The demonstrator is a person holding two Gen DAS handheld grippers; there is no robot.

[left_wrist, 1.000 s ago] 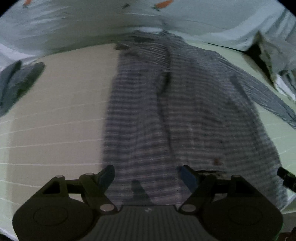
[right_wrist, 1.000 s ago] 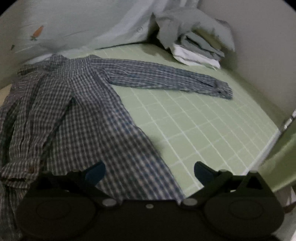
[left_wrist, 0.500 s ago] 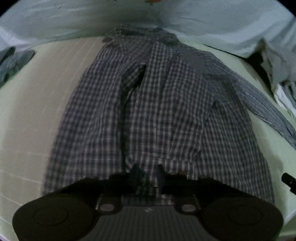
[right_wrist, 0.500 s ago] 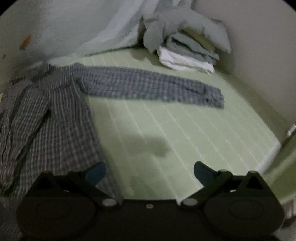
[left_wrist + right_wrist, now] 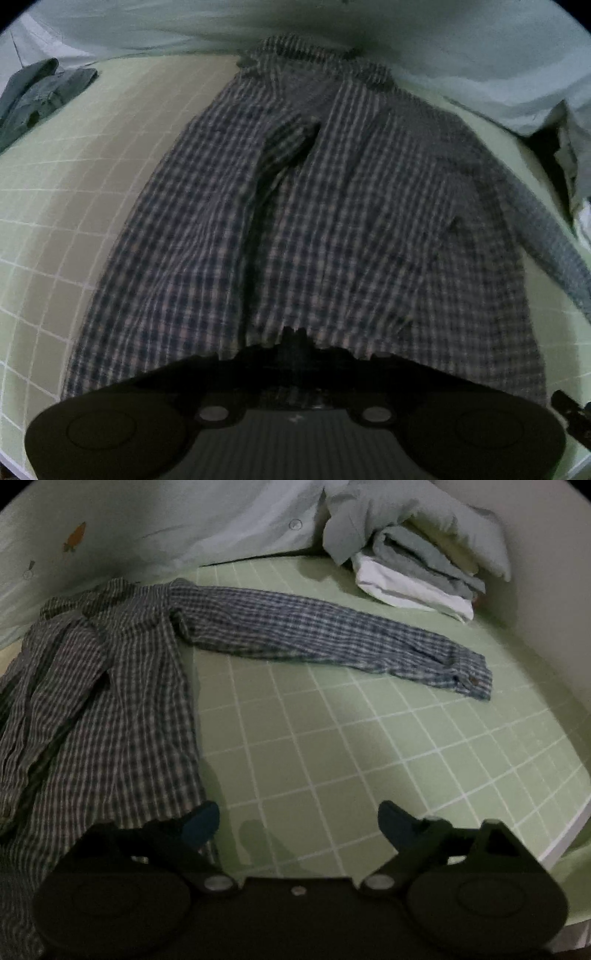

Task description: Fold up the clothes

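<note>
Checked shirt (image 5: 332, 221) lies spread flat on a pale green sheet with a white grid (image 5: 369, 760), collar toward the far side, hem toward the cameras. One sleeve (image 5: 332, 635) stretches straight out across the sheet in the right wrist view, its buttoned cuff (image 5: 469, 675) well apart from the body of the shirt. The other sleeve is folded in over the front, its cuff end lying near the middle of the chest in the left wrist view.

The left gripper (image 5: 293, 343) is clenched at the shirt's hem, its fingers together with a pinch of the checked cloth bunched up between them. The right gripper (image 5: 299, 821) has its jaws wide apart but closing; one blue pad (image 5: 201, 821) sits over the shirt's side edge near the hem, the other (image 5: 393, 819) over bare sheet, and neither pad presses on cloth.

A stack of folded clothes (image 5: 417, 568) sits at the far corner of the sheet, beyond the outstretched sleeve. A grey-green garment (image 5: 40, 92) lies crumpled at the far left in the left wrist view. Pale bedding with small carrot prints (image 5: 147, 520) runs along the back
</note>
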